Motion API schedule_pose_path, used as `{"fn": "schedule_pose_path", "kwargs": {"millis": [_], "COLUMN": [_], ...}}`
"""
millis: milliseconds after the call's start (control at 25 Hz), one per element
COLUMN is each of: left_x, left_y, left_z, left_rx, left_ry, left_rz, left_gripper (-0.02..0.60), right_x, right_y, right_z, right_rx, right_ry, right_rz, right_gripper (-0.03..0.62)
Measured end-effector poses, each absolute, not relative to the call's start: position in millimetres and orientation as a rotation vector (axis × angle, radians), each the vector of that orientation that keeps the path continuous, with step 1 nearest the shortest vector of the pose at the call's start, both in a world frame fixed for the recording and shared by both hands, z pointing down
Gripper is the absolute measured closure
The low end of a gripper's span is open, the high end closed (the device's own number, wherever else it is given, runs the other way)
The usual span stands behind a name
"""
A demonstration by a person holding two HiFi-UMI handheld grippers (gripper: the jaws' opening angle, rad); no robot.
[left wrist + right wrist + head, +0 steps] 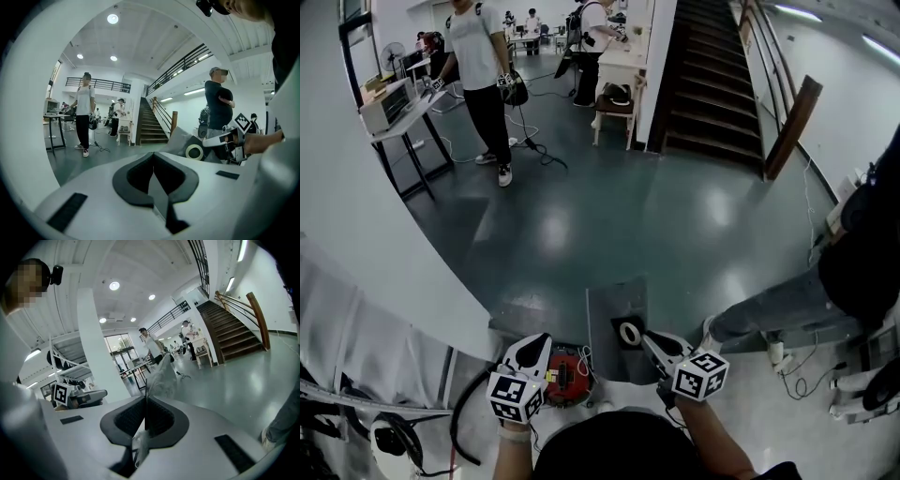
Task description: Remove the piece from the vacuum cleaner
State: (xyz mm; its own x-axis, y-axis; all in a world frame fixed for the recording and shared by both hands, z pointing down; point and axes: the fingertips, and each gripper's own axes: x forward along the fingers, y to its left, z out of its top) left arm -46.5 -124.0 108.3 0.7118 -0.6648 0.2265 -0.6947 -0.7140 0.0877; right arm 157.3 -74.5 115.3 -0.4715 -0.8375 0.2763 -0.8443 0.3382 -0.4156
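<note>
The right gripper (145, 416) is pinched shut on the thin grey piece (614, 309). The piece is up in the air, beside the red vacuum (569, 377). The left gripper (153, 174) is closed with nothing in it, just over the vacuum, I think.

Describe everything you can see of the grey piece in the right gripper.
The grey piece is a flat rectangular sheet, seemingly felt, with a dark square patch carrying a white ring. The right gripper is shut on it beside the ring and holds it off the floor, right of the red vacuum cleaner. Edge-on in the right gripper view it looks thin and fuzzy.
</note>
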Motion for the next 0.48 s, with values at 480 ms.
{"fn": "schedule_pose_path", "kwargs": {"millis": [480], "left_x": [-61], "left_y": [-94], "left_z": [107], "left_rx": [2.738], "left_ry": [-1.132], "left_rz": [0.277], "left_gripper": [0.563], "right_x": [153], "right_y": [-48], "right_z": [118], "right_rx": [1.606], "right_ry": [-2.554], "right_rz": [0.828], "right_gripper": [0.548]}}
